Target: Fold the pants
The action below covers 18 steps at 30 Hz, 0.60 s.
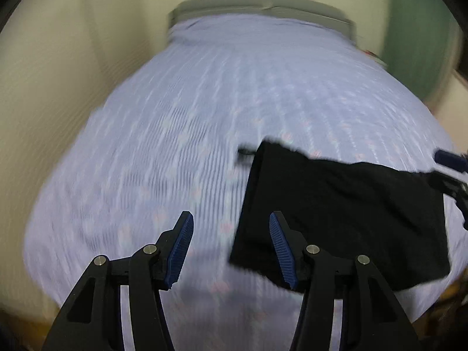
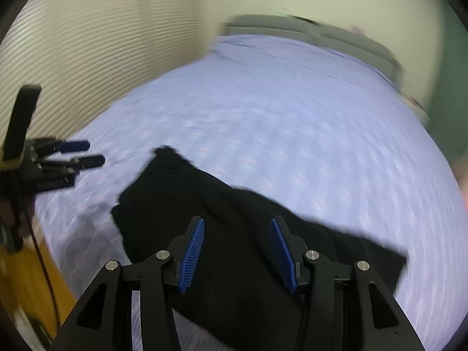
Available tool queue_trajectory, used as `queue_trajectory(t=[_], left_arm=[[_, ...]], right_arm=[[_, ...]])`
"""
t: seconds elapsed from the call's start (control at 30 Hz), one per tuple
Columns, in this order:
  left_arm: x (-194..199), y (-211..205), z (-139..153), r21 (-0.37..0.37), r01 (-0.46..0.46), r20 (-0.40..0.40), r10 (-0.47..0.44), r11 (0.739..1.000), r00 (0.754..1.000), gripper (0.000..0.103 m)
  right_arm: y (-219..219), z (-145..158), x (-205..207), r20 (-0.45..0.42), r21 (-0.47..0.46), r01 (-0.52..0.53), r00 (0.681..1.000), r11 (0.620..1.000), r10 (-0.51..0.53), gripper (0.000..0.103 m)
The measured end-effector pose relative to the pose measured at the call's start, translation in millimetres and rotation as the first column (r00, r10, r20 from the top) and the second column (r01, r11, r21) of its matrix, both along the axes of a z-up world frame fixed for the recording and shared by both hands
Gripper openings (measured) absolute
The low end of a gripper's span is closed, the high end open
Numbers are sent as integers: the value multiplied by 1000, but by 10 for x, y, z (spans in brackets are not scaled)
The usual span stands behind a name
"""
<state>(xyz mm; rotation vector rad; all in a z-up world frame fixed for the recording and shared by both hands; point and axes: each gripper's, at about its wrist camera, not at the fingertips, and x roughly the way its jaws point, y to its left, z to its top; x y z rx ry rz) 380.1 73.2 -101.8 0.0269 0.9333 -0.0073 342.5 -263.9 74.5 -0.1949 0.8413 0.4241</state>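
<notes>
The black pants (image 1: 345, 213) lie folded into a flat, roughly rectangular bundle on the pale blue bedsheet (image 1: 204, 117). In the right wrist view the pants (image 2: 234, 248) spread out below and between the fingers. My left gripper (image 1: 231, 228) is open and empty, above the sheet just left of the pants' left edge. My right gripper (image 2: 237, 234) is open and empty, held above the pants. The left gripper also shows in the right wrist view (image 2: 84, 153), and the right gripper shows at the right edge of the left wrist view (image 1: 452, 165). Both views are blurred.
The bed's grey headboard (image 1: 263, 5) stands at the far end. A cream wall (image 1: 58, 58) and window blinds (image 2: 87, 52) run along the left side. A green wall (image 1: 418, 29) is at the far right. A yellow-brown surface (image 2: 26, 278) lies at the bed's near left edge.
</notes>
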Motion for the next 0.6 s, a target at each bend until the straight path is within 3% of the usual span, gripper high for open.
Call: queue_trajectory(t=[0.13,0.33,0.53,0.6], left_arm=[[-190,-64,-208,-111,-102,-25,100,989,995,53],[-101,-184,-498,-214,-229,-48,224,949,973,53],[111,-178,-788,-284,-325,-124,302,902,945,52],[124,-193,-843,-311,-331,-140,301,891,943,45]], right_arm=[[355,-28,301,26,-34,-205,978,978,206,49],[649,-120,551,17,-60,-348,937,935,350,49],[743,-227,703,0,-47,-334,942,941,335,49],[720,-250,693,-5,-38,-316,949,948,316,49]])
